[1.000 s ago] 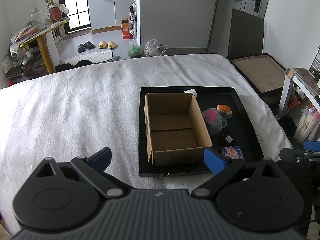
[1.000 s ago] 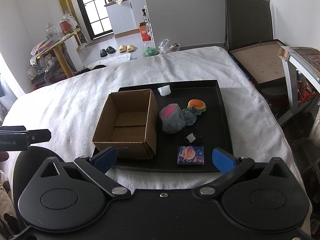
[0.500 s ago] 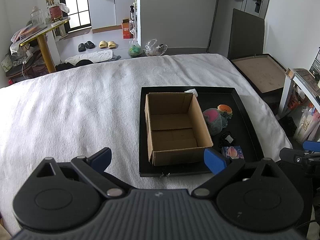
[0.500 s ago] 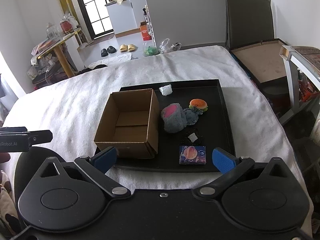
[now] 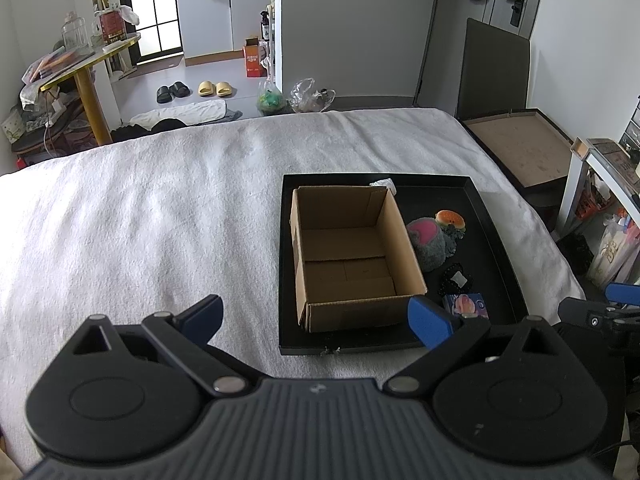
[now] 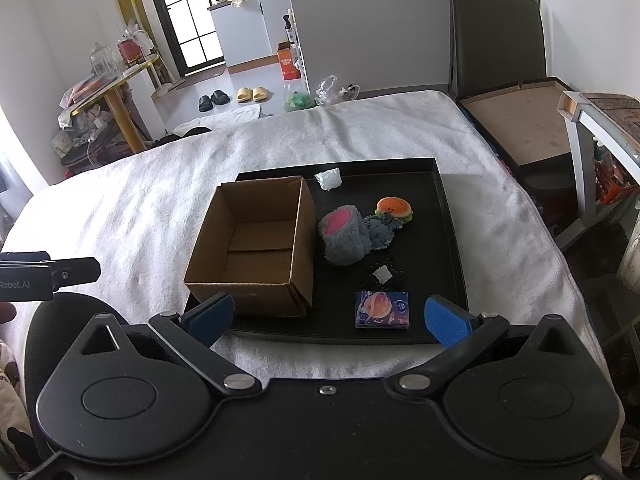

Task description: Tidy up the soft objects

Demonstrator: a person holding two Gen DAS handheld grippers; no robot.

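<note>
An empty open cardboard box (image 5: 348,256) (image 6: 256,248) stands at the left of a black tray (image 5: 500,248) (image 6: 444,200) on a white-covered bed. Right of it lie a grey-and-pink plush roll (image 6: 344,236) (image 5: 428,242), a small grey plush (image 6: 382,232), a burger toy (image 6: 394,209) (image 5: 450,220), a white pouch (image 6: 329,178), a black beaded item with a white tag (image 6: 382,274) and a blue packet (image 6: 383,309) (image 5: 466,306). My left gripper (image 5: 316,318) is open and empty at the tray's near edge. My right gripper (image 6: 328,316) is open and empty, also at the near edge.
The white bed cover (image 5: 140,208) spreads wide to the left of the tray. A brown board in a frame (image 6: 520,120) and a white side table (image 6: 600,120) stand off the bed's right side. Floor clutter and a yellow-legged table (image 5: 84,76) lie beyond the far edge.
The right gripper has moved slightly forward toward the tray. The left gripper has barely moved. Both stay open.
</note>
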